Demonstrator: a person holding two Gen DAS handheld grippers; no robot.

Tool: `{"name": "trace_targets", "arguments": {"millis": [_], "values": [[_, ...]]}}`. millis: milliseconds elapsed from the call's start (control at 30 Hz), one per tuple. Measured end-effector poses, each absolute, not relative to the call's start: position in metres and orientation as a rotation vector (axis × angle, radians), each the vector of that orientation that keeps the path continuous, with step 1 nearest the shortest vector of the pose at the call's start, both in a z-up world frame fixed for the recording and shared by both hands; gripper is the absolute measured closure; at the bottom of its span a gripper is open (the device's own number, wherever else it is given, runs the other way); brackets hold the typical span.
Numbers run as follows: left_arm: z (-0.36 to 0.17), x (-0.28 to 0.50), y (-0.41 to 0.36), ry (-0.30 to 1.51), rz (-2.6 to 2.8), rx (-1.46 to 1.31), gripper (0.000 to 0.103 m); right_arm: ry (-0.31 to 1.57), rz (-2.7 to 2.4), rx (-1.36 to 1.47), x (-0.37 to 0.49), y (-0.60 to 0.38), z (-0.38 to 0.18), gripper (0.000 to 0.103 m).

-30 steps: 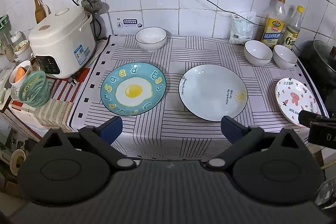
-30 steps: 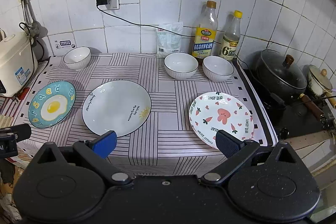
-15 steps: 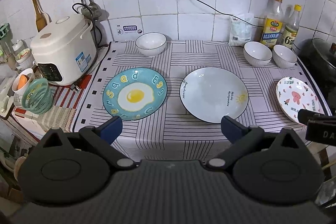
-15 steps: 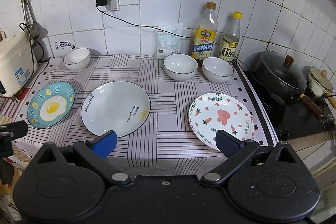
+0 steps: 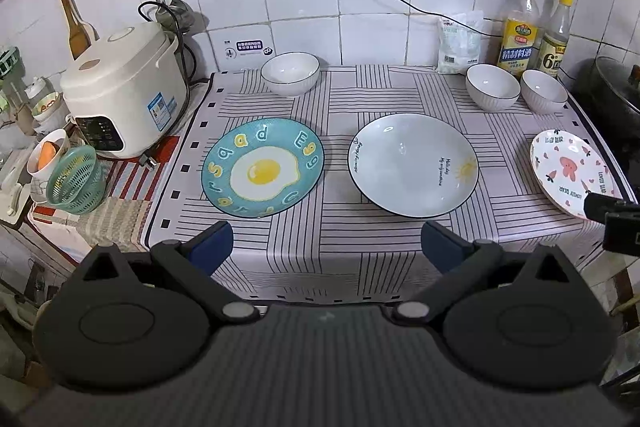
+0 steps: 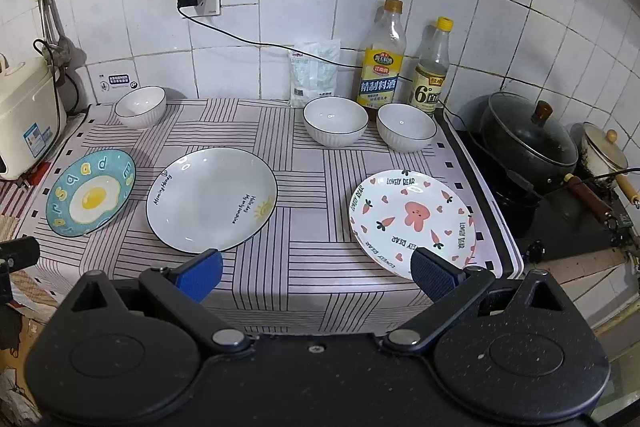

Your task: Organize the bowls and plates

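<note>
Three plates are laid in a row across the striped cloth of the tabletop (image 5: 384,239). The egg-pattern plate (image 5: 262,167) is set at the left end, the pale sun-motif plate (image 5: 413,165) lies just beside it without touching, and the bear-and-carrot plate (image 6: 412,221) is placed well apart at the right end, near the edge of the cloth.

Three white bowls are stood upright along the back, by the tiled wall. One bowl (image 5: 290,73) is set alone behind the egg-pattern plate; the other two, a middle bowl (image 6: 335,121) and a right bowl (image 6: 406,127), are placed close together in front of two bottles (image 6: 381,63).

The left hand-held gripper (image 5: 326,241) is held off the front edge of the tabletop with its blue-padded jaws spread wide and nothing between them. The right hand-held gripper (image 6: 316,269) is likewise held wide open and empty, its right pad seen over the near rim of the bear-and-carrot plate; contact cannot be told.

A rice cooker (image 5: 120,95) is seen at the left, and a lidded black pot (image 6: 528,143) at the right.
</note>
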State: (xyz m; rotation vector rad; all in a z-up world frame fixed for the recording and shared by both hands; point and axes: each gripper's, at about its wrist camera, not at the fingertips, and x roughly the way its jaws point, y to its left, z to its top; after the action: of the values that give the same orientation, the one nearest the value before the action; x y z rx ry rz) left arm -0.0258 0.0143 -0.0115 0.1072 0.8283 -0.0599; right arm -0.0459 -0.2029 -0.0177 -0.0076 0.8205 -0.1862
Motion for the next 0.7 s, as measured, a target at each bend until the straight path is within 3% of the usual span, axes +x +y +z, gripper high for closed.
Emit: {"name": "trace_targets", "arguments": {"millis": [700], "values": [[-0.0077,-0.0296,0.0155,0.839,-0.071,0.095,0.001,0.792,-0.199,-0.012,-0.0535,-0.2053,-0.0164,0.001]]}}
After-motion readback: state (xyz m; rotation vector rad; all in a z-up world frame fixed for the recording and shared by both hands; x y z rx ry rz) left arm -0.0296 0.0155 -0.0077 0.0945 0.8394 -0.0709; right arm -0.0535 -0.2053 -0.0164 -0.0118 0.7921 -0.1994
